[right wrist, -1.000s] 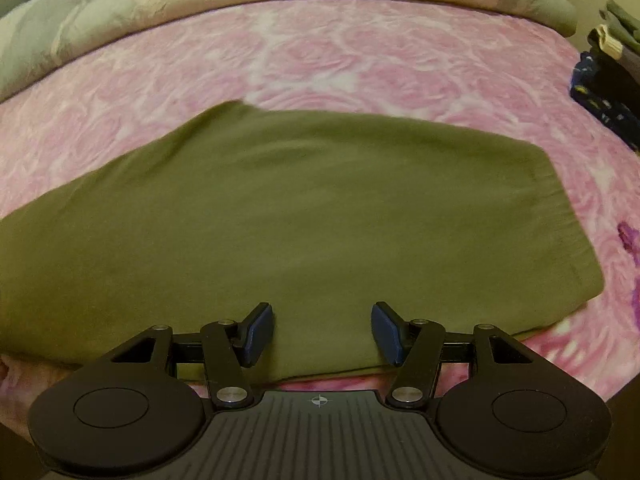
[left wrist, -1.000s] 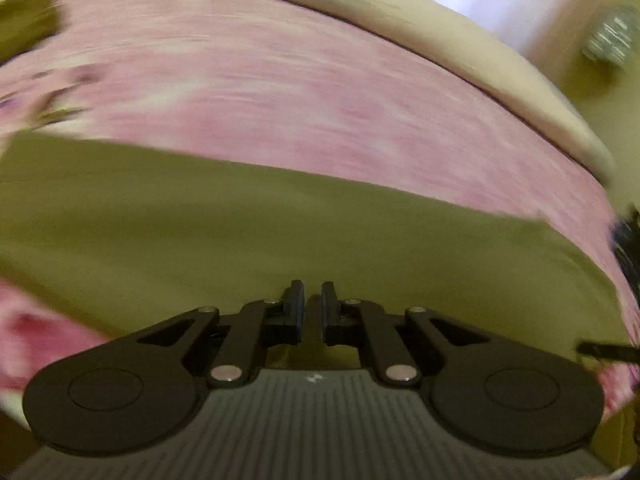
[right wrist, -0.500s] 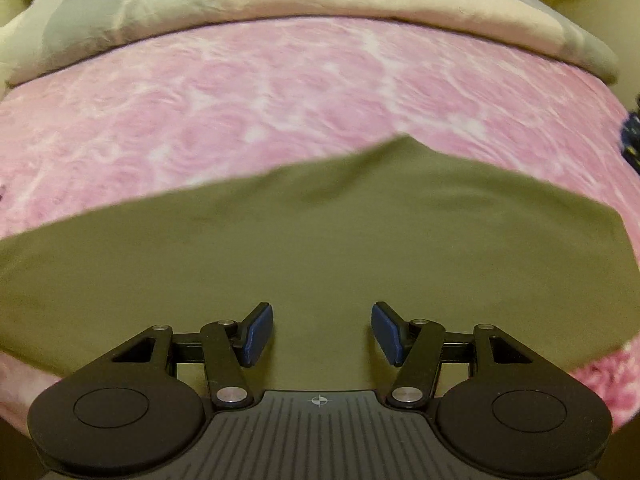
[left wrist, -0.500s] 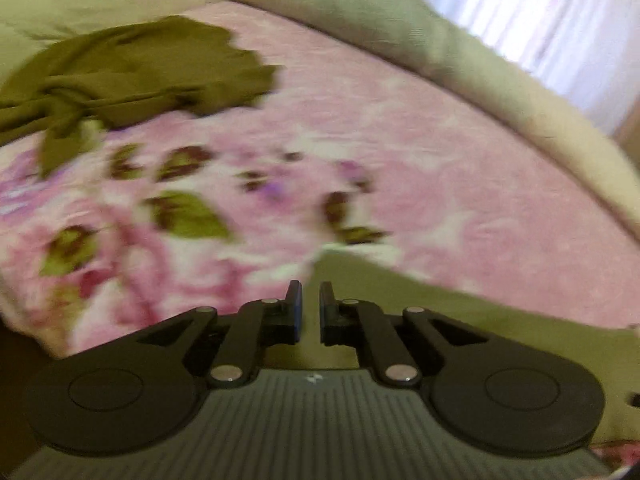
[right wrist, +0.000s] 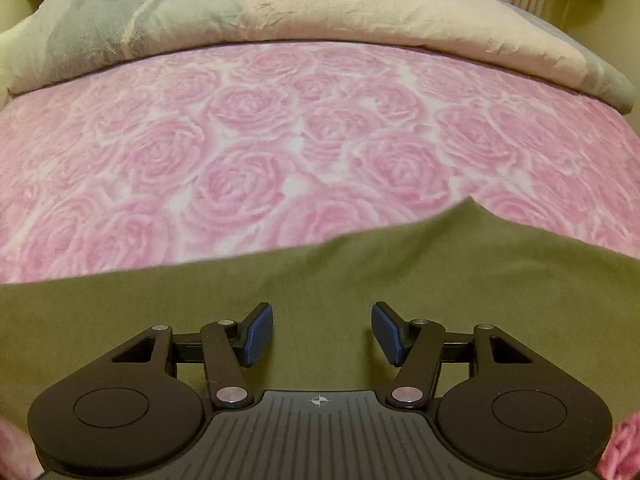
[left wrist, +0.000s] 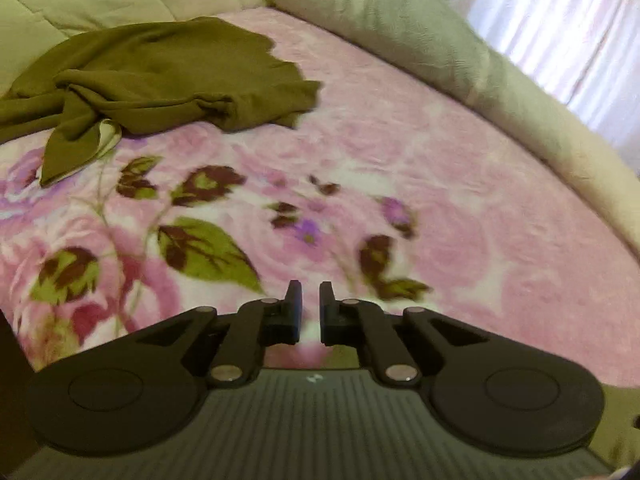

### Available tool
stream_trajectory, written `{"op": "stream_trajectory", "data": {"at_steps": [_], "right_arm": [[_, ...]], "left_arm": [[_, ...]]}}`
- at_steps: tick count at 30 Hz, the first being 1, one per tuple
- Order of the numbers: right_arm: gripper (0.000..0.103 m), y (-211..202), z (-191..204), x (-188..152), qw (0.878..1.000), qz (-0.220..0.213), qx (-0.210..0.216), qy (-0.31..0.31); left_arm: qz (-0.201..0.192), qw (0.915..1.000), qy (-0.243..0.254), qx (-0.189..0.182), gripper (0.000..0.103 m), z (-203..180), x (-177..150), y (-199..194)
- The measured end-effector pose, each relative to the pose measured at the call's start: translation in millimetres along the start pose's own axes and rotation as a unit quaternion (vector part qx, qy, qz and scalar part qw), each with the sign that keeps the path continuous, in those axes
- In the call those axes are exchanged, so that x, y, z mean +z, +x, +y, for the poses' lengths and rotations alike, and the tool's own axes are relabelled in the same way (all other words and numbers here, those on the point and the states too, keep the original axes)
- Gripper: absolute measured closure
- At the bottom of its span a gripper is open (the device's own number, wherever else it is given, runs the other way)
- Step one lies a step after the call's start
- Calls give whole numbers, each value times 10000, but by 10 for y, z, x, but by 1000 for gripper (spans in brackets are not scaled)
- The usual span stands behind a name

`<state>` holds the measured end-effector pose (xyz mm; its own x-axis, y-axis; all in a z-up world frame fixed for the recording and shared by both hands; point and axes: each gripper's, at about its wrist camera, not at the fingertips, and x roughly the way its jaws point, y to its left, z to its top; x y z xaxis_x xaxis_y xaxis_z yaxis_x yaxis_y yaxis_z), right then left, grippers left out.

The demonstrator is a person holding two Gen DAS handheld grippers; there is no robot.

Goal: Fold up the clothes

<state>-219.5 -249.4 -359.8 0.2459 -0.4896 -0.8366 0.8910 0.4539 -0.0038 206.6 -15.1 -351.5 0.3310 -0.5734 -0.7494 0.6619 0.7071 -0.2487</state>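
A crumpled olive garment (left wrist: pixel 160 76) lies in a heap at the far left of the bed in the left wrist view. My left gripper (left wrist: pixel 310 300) hovers over bare pink blanket well short of it, fingers together with only a thin slit and nothing in it. A second olive garment (right wrist: pixel 400 280) lies spread flat under my right gripper (right wrist: pixel 322 332), which is open with its blue pads (right wrist: pixel 258 332) just above the cloth. A sliver of that flat olive garment (left wrist: pixel 618 412) shows at the lower right of the left wrist view.
The pink rose-patterned blanket (right wrist: pixel 280 120) covers the bed. A rolled beige and grey-green duvet (right wrist: pixel 320 8) runs along the far side, seen also as the duvet (left wrist: pixel 400 28) in the left wrist view. White curtains (left wrist: pixel 560 20) hang behind it.
The left wrist view has swung left, off the flat olive garment onto bare blanket and the crumpled heap. The right gripper has shifted over the flat garment, staying open.
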Motion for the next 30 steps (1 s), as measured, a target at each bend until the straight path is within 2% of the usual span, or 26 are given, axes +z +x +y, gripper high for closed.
{"op": "stream_trajectory", "data": {"at_steps": [3,4,9,10,12,13,14,15,16,17,18,19,20,21,23,26,30], "right_arm": [[45,-115,43,-206,9998,163,110,-79],[45,-122,61,-299,9994,295,131,-144],[45,-231,10,-599,9969,674,184,-373],[45,-273,-38,-614,9970,693,236,-254],[45,-360,-195,-597,9956,718,507,337],[45,-370,-316,-600,9895,768,777,944],[45,-371,-447,-612,9775,813,1047,1643],[45,-346,-549,-668,9593,857,1319,2347],[45,-303,-631,-753,9349,899,1587,3045],[49,-260,-713,-839,9047,935,1846,3725],[62,-217,-795,-924,8689,966,2093,4381],[66,-174,-876,-1009,8276,990,2327,5011],[68,-137,-900,-1074,7998,1012,2473,5376],[68,-106,-877,-1108,7884,1054,2544,5500],[67,-50,-821,-1147,7751,1139,2630,5631],[68,15,-745,-1171,7640,1169,2650,5766],[68,135,-680,-1135,7575,1191,2601,5868]], "left_arm": [[276,9966,622,-473,95,-283,-228,-132],[358,9968,561,-435,94,-280,-288,-159],[722,9974,-71,-8,98,-132,-557,-297],[794,9966,-198,77,98,-102,-611,-324],[735,9941,-803,-19,98,-9,-602,-441],[729,9905,-1155,-132,97,49,-594,-475],[723,9857,-1505,-245,97,106,-586,-509],[737,9806,-1788,-325,97,150,-587,-509],[757,9750,-2053,-396,97,190,-591,-501],[785,9697,-2266,-455,97,218,-599,-488],[816,9644,-2465,-512,97,243,-607,-473],[839,9601,-2605,-578,97,265,-624,-468],[861,9560,-2729,-648,97,285,-643,-464],[883,9532,-2810,-682,97,301,-655,-448],[929,9482,-2949,-733,97,332,-675,-409],[910,9434,-3079,-831,97,374,-693,-394],[889,9333,-3341,-968,97,441,-697,-330]]}}
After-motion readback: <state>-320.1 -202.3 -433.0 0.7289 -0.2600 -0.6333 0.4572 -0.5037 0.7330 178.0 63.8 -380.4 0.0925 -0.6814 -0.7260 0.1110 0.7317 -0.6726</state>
